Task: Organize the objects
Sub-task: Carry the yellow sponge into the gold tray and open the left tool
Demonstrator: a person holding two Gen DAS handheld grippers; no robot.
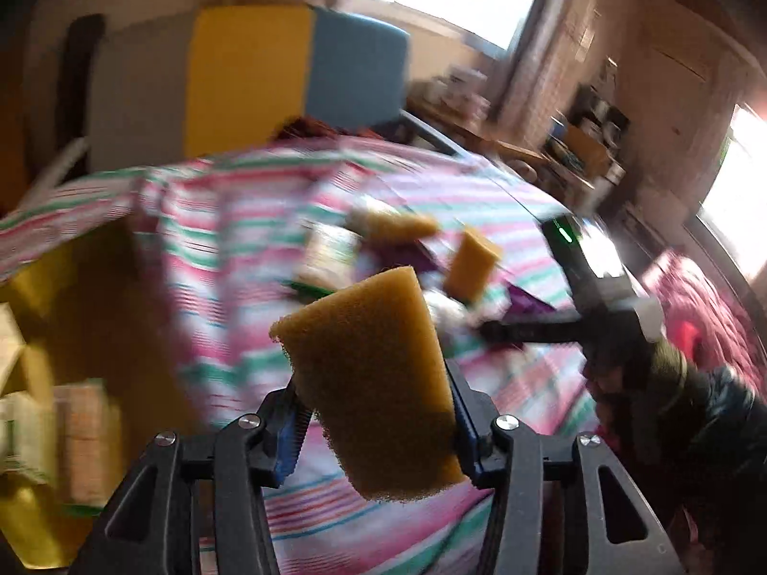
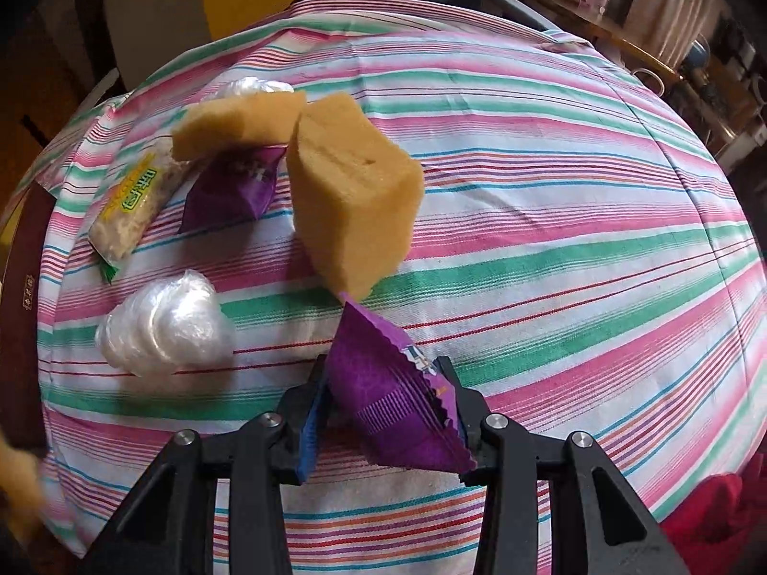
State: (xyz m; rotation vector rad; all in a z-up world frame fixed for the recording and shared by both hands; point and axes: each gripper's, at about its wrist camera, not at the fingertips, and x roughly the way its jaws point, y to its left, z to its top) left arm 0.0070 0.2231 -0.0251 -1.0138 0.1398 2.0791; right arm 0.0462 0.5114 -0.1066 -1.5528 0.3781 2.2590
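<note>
My left gripper (image 1: 376, 414) is shut on a yellow sponge (image 1: 369, 383) and holds it above the striped tablecloth (image 1: 230, 249). My right gripper (image 2: 383, 402) is shut on a purple snack packet (image 2: 388, 402) just above the cloth; it also shows in the left wrist view (image 1: 484, 328). On the table lie a thick yellow sponge (image 2: 350, 191), a flatter sponge (image 2: 235, 120), a second purple packet (image 2: 235, 187), a green-and-yellow snack pack (image 2: 134, 201) and two clear plastic bags (image 2: 163, 330), (image 2: 249, 87).
A yellow box (image 1: 57, 383) with packets stands left of the table. A yellow and blue panel (image 1: 297, 62) rises behind it. A wooden shelf (image 2: 589, 14) with boxes is far right. Red cloth (image 2: 719, 508) lies at the table's near right edge.
</note>
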